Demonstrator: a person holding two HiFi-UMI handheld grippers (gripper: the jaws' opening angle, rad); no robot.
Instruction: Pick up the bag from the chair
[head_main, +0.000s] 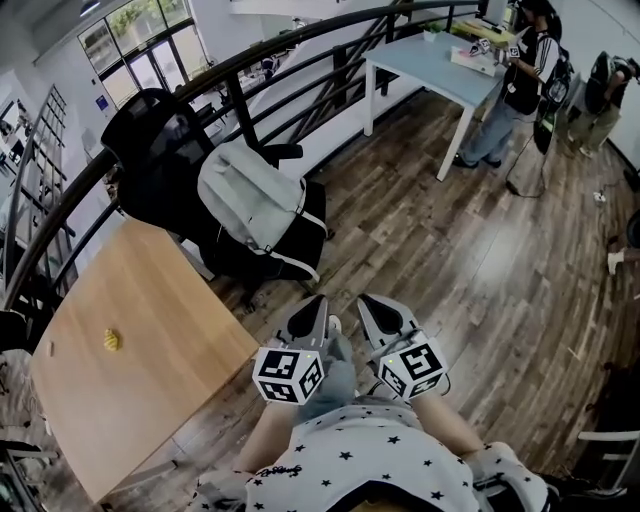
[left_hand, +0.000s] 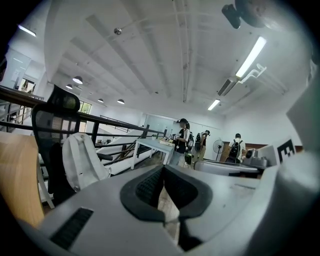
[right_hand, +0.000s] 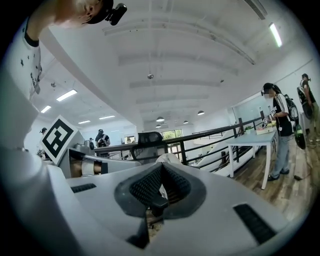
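Observation:
A light grey backpack (head_main: 252, 205) with white straps leans upright on the seat of a black mesh office chair (head_main: 160, 160). In the left gripper view the backpack (left_hand: 82, 160) stands left of the jaws. In the right gripper view only its top (right_hand: 167, 159) peeks above the jaws. My left gripper (head_main: 318, 305) and right gripper (head_main: 370, 305) hover side by side near my body, short of the chair, tips pointing toward it. Both are shut with nothing between the pads.
A wooden table (head_main: 130, 370) with a small yellow thing (head_main: 112, 340) lies to the left. A black railing (head_main: 250, 70) runs behind the chair. A white table (head_main: 430, 60) stands at the back right, with people (head_main: 515, 80) beside it. Wood plank floor (head_main: 470, 260) stretches to the right.

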